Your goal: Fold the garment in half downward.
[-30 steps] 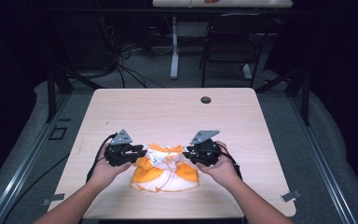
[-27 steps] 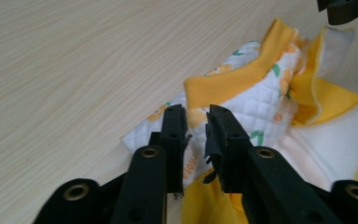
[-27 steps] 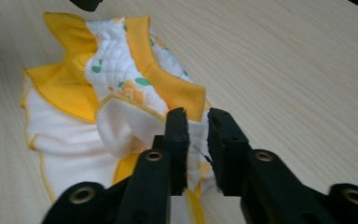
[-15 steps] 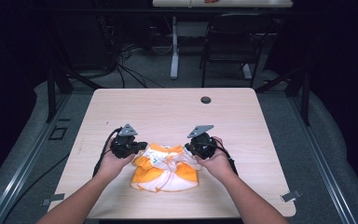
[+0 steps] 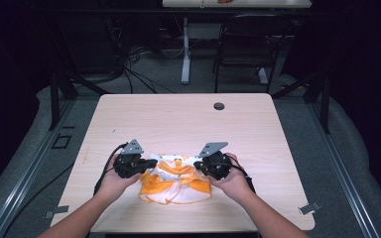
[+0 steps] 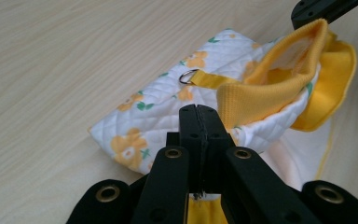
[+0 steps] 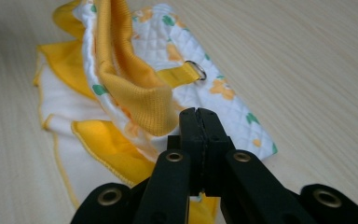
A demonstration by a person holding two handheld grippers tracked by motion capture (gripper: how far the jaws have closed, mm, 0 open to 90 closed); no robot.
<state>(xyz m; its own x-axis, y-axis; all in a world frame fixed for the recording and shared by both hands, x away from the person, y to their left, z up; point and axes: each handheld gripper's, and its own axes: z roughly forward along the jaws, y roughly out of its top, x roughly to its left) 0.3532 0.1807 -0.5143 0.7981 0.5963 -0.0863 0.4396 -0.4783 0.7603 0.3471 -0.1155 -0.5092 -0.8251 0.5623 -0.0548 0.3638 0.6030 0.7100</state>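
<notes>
On near table (image 5: 178, 114) | garment (image 5: 176, 181) lengthwise left-right | both tools pinching its ends, seemingly.

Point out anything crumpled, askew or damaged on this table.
The small garment lies bunched, not flat: its ribbed yellow collar stands up, stretched between the left gripper and right gripper, and the frills are rumpled. No tears or spills visible.

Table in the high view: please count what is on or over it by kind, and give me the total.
Garment, white with yellow flowers and yellow trim: 1
Tongs, left and right, each shut on the garment: 2
Dark round grommet near the far edge of the table: 1
Total: 4
</notes>
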